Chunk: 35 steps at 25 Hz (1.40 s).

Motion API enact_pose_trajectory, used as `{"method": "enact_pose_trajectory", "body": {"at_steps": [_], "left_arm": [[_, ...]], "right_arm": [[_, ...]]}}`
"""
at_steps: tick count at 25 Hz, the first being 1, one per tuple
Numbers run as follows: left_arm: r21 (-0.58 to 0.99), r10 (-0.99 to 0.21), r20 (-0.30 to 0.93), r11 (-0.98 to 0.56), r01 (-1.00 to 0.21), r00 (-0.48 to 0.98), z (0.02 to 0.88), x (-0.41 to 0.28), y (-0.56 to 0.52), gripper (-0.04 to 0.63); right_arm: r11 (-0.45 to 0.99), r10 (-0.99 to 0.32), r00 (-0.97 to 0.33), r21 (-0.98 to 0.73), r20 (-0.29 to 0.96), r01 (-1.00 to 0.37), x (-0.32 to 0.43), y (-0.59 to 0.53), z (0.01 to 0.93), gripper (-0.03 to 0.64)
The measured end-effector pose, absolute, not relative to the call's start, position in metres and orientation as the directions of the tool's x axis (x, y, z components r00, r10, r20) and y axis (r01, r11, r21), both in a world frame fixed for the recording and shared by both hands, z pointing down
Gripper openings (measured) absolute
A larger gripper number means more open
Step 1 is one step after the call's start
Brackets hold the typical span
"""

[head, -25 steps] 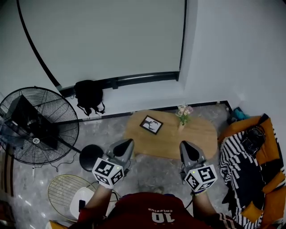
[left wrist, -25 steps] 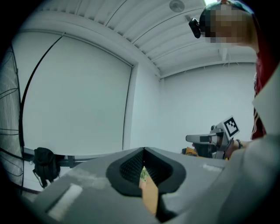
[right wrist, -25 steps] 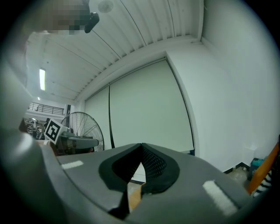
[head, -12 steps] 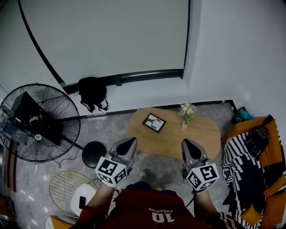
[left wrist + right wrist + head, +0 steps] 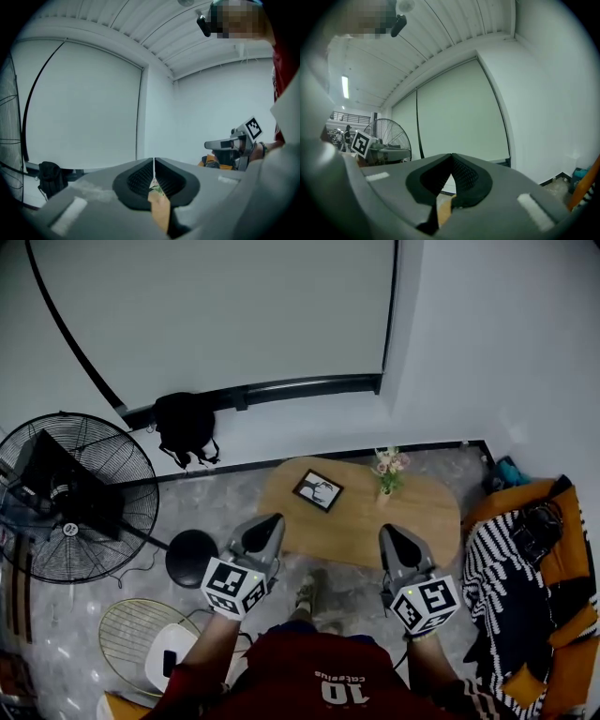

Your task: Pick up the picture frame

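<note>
Two pairs of jaws are pressed together on nothing, so this looks like the reaching step. The left gripper (image 5: pixel 268 521) is low and left of the middle, the picture frame (image 5: pixel 318 490) lies flat on the left part of the wooden table (image 5: pixel 422 512) higher up, and the right gripper (image 5: pixel 388 532) is low and right. Next, I think, one gripper must go closer, spread its jaws and pinch the frame's edge.

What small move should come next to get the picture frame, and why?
Probably move the left gripper forward and down toward the picture frame, then open its fingers. The frame sits on the table ahead, nearer this gripper, whose fingers are shut and not yet at the frame.
</note>
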State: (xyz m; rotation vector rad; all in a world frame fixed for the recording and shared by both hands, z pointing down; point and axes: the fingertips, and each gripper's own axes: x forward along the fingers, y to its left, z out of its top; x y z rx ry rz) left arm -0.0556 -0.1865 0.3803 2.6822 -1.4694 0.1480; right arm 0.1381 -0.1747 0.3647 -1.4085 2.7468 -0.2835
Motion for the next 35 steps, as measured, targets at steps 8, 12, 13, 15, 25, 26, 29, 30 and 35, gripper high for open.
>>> {"method": "enact_pose_trajectory", "body": {"at_steps": [8,12,13,15,25,26,29,30,35], "left_arm": [[-0.017,-0.828,0.106,-0.555,-0.832,0.55,0.379,-0.058,-0.219,0.095],[-0.013,-0.826,0.114,-0.557,-0.831,0.552,0.384,-0.055,-0.234,0.11],[-0.011,-0.826,0.117,-0.556,-0.831,0.552,0.386,-0.055,-0.238,0.11],[-0.009,-0.824,0.127,-0.558,-0.83,0.552,0.391,-0.054,-0.246,0.11],[-0.013,-0.777,0.205,-0.61,-0.792,0.595,0.425,-0.047,-0.299,0.11],[-0.021,-0.771,0.212,-0.618,-0.786,0.601,0.427,-0.046,-0.305,0.11],[-0.032,-0.756,0.233,-0.635,-0.772,0.612,0.436,-0.046,-0.325,0.11],[-0.033,-0.752,0.237,-0.639,-0.769,0.615,0.439,-0.047,-0.332,0.11],[-0.013,-0.733,0.262,-0.653,-0.757,0.628,0.462,-0.058,-0.367,0.11]], "right_arm": [[0.575,-0.805,-0.59,-0.168,0.058,-0.801,0.135,-0.196,0.367,-0.009],[0.57,-0.81,-0.583,-0.156,0.059,-0.807,0.141,-0.206,0.368,-0.009],[0.569,-0.811,-0.582,-0.154,0.059,-0.808,0.143,-0.209,0.369,-0.009],[0.569,-0.811,-0.582,-0.145,0.061,-0.809,0.147,-0.215,0.372,-0.009],[0.621,-0.773,-0.622,-0.052,0.126,-0.782,0.154,-0.258,0.396,-0.009],[0.635,-0.763,-0.633,-0.031,0.134,-0.772,0.153,-0.264,0.396,-0.009],[0.674,-0.732,-0.663,0.028,0.155,-0.738,0.148,-0.279,0.398,-0.009],[0.683,-0.724,-0.67,0.038,0.163,-0.729,0.145,-0.285,0.4,-0.009],[0.678,-0.722,-0.662,0.013,0.2,-0.735,0.127,-0.311,0.417,-0.009]]}}
